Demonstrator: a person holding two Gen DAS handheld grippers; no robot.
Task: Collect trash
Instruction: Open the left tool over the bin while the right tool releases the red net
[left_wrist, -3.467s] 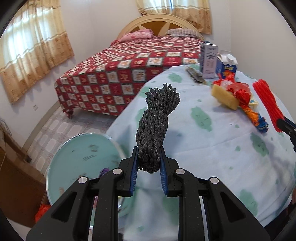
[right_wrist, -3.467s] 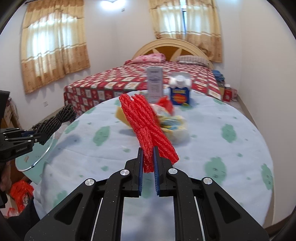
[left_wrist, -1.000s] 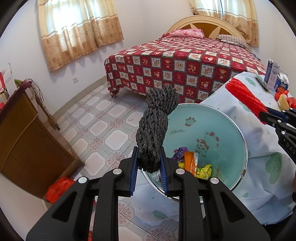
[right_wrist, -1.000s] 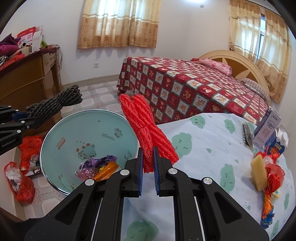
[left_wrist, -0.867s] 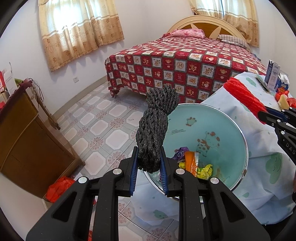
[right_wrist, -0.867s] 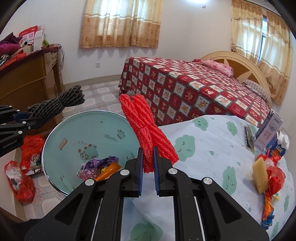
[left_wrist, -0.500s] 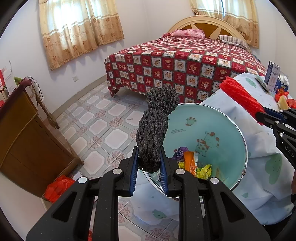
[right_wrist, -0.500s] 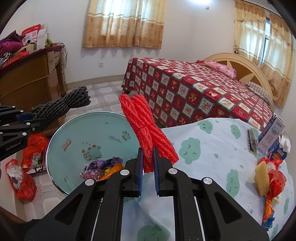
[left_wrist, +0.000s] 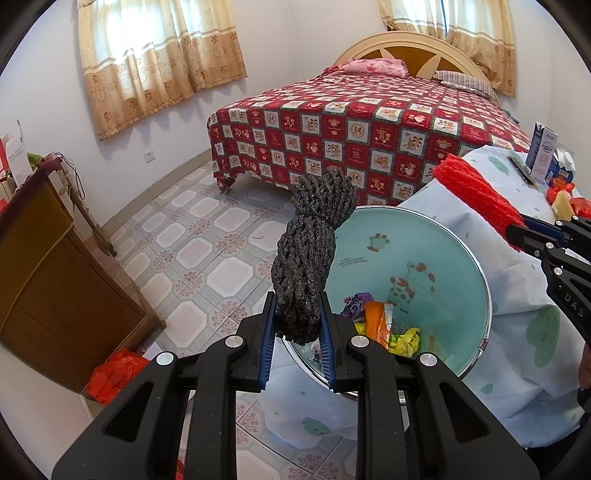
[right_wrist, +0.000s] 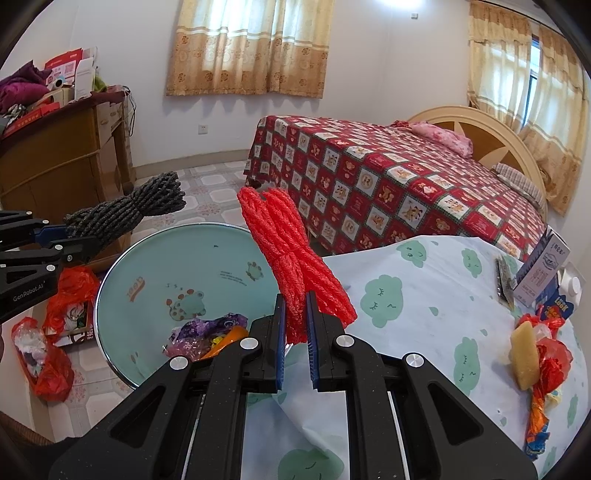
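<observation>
1. Over the basin (left_wrist: 476, 266) beside the table (right_wrist: 443, 295), the left gripper (left_wrist: 297, 345) was clamped on a grey bundle (left_wrist: 306, 258), and the right gripper (right_wrist: 295, 345) was clamped on a red bundle (right_wrist: 291, 258).
2. The step looked like the drop-off (wrappers already lay in the basin).
3. Next, each had to sit above the basin, then the jaws part.
4. Each bundle's long axis ran along its gripper's fingers, free end pointing away and upward.

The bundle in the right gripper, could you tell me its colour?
Bright red, seen best in the right wrist view.
</observation>
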